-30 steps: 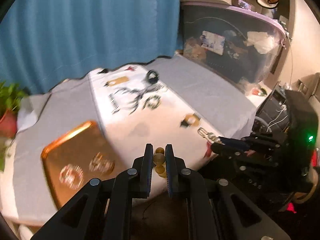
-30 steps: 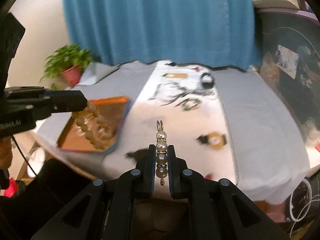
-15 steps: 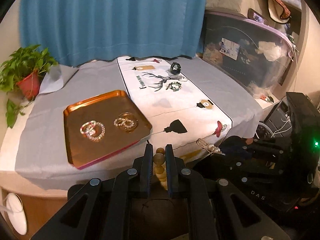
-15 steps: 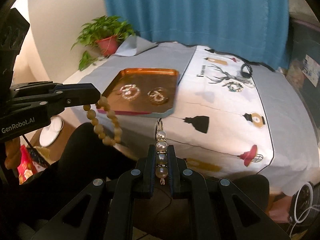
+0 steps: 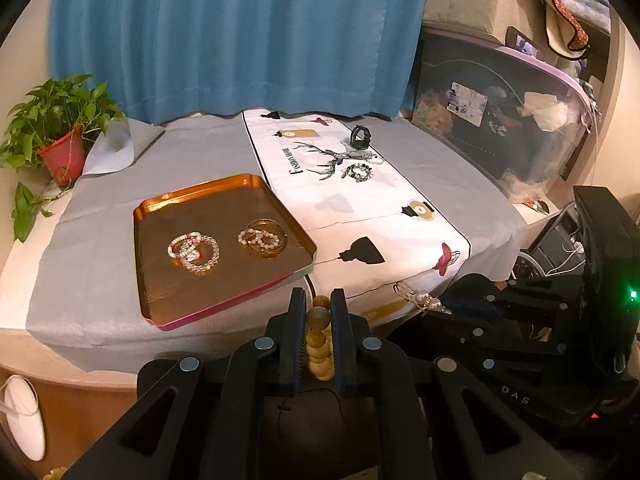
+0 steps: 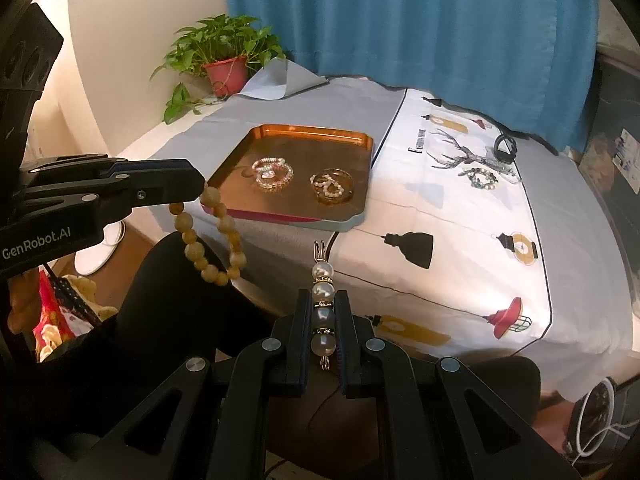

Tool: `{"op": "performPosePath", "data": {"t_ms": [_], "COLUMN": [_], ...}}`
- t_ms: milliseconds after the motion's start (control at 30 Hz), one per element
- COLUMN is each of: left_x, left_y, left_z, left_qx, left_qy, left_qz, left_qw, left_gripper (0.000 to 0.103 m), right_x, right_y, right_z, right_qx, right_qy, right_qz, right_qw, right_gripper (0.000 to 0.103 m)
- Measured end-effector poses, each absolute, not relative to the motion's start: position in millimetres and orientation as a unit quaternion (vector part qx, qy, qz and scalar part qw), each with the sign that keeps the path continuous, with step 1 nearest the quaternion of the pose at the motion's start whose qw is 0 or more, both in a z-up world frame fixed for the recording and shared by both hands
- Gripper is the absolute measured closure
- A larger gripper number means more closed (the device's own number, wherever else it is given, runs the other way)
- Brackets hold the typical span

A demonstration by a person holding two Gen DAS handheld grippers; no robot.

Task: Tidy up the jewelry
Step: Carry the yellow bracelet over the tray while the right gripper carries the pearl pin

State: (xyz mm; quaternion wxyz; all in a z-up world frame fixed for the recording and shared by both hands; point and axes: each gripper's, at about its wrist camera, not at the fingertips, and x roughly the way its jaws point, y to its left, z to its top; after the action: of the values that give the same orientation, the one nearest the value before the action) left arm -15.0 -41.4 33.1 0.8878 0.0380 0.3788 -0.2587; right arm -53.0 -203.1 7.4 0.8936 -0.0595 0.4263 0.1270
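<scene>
My left gripper (image 5: 318, 300) is shut on a tan wooden bead bracelet (image 5: 319, 336), which hangs as a loop (image 6: 210, 236) below its tip in the right wrist view. My right gripper (image 6: 324, 300) is shut on a pearl hair clip (image 6: 323, 304); the same clip (image 5: 420, 300) shows at the right in the left wrist view. Both hang in front of the table's near edge. A copper tray (image 5: 160, 216) on the grey cloth holds a pink-and-white bead bracelet (image 5: 195, 249) and a round glass dish with pearls (image 5: 262, 239). A dark-green bead bracelet (image 5: 359, 171) and a black ring-shaped piece (image 5: 360, 137) lie on the white runner.
A white printed runner (image 5: 360, 216) crosses the grey cloth (image 5: 200, 156) to the right of the tray. A potted plant (image 5: 56, 136) stands at the far left corner, before a blue curtain (image 5: 240, 32). A clear storage bin (image 5: 500, 120) stands to the right. A person's dark-clothed legs (image 6: 168, 320) are below the table edge.
Both views have swung and steadied, so the table now looks level and sharp. Each gripper kept its hold on its piece, and the last half second shows almost no movement.
</scene>
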Motion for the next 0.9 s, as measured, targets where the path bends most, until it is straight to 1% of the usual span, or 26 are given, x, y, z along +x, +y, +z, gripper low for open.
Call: {"op": "performPosePath", "data": {"t_ms": [367, 900], "left_x": [21.3, 133.2], "left_y": [-18.7, 0.4], "left_z": [27.3, 11.3], "left_qx": [0.019, 0.018], "left_qy": [0.384, 0.389], "left_qz": [-0.231, -0.185], "left_qw": [0.894, 0.903], "left_gripper": [0.093, 0.093], "right_x": [-16.2, 112.1], "right_y": [-195.7, -161.9], "right_z": [0.7, -5.0], "right_qx": [-0.072, -0.066], "right_qy": [0.426, 0.407], "right_qz": [0.120, 0.138], "right_qw": [0.894, 0.901], "right_gripper": [0.091, 0.091]}}
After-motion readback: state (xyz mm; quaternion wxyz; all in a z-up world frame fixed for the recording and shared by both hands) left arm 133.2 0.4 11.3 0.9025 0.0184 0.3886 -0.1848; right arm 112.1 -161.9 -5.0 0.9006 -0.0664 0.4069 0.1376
